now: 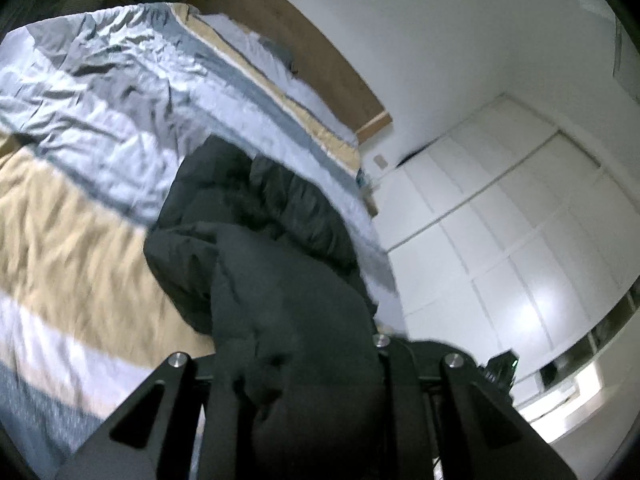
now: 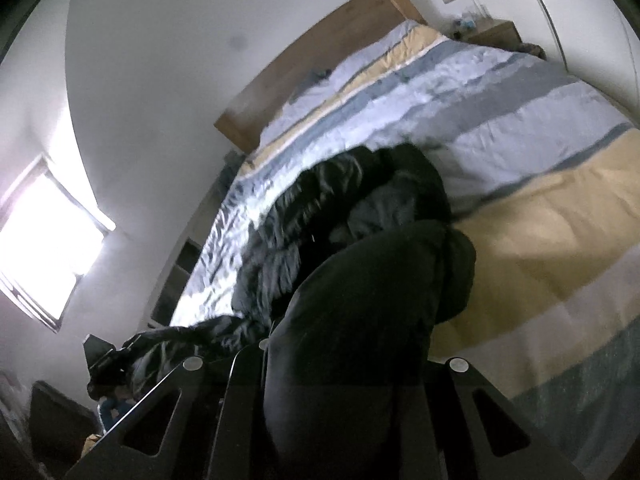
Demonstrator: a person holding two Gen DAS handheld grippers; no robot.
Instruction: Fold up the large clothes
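Both grippers are clamped on a black padded jacket [image 1: 256, 240]: left gripper [image 1: 304, 364] and right gripper [image 2: 344, 364], bottom centre, over the striped bed [image 2: 520, 208].

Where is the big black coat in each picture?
Left wrist view: the black coat fills the lower middle, rising from the left gripper onto the striped duvet.
Right wrist view: the black coat runs from the lower middle up towards the centre, bunched in the right gripper.
Shared landmark: the wooden headboard, top centre in the left view, upper centre in the right view.
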